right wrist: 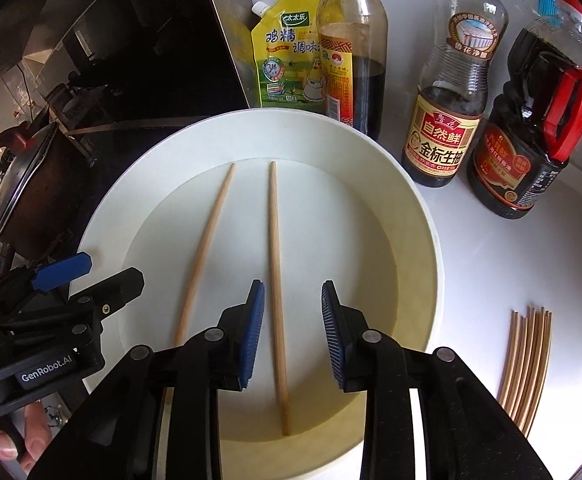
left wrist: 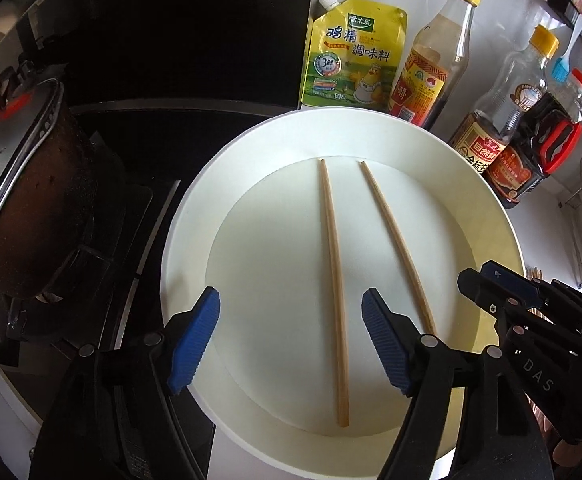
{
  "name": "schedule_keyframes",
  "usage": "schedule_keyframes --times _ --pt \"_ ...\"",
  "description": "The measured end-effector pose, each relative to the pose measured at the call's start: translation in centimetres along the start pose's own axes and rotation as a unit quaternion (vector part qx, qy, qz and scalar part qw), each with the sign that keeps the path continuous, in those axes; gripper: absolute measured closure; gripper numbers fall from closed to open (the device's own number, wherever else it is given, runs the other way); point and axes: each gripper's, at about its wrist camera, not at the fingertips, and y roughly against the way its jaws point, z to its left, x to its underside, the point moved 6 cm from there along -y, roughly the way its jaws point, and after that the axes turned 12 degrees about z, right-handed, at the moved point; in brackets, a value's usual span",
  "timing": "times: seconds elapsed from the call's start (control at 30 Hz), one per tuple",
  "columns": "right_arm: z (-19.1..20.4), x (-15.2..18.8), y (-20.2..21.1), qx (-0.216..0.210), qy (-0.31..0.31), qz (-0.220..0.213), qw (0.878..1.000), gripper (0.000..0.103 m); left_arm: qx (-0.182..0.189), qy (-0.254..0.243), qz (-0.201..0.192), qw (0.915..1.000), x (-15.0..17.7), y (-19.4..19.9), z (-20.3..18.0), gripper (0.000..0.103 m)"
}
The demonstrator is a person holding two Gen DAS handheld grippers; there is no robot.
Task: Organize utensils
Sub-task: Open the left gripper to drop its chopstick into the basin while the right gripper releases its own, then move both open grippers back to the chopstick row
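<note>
While both grippers sit released, right gripper [right wrist: 293, 336] straddles one chopstick [right wrist: 278, 300] in the white bowl [right wrist: 419, 240]; left gripper [left wrist: 291, 344] straddles the other chopstick [left wrist: 337, 280]. Risk: round sticks roll when pinched, likely slipping out.

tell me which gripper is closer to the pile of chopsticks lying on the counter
Right. The right gripper hangs over the white dish, jaws open, with the pile of chopsticks just beyond the rim on its right. The left gripper sits further left over the dish.
</note>
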Motion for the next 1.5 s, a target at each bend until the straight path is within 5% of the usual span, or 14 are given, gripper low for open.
schedule_keyframes --times 1.03,1.5 --pt "-6.8 11.6 7.8 0.024 -0.022 -0.029 0.999 0.045 -0.012 -0.014 -0.035 0.9992 7.8 6.1 -8.1 0.008" --pt "-16.0 17.9 8.7 0.081 -0.109 -0.025 0.99 0.04 0.05 -0.064 -0.009 0.9967 10.3 4.1 -16.1 0.008"
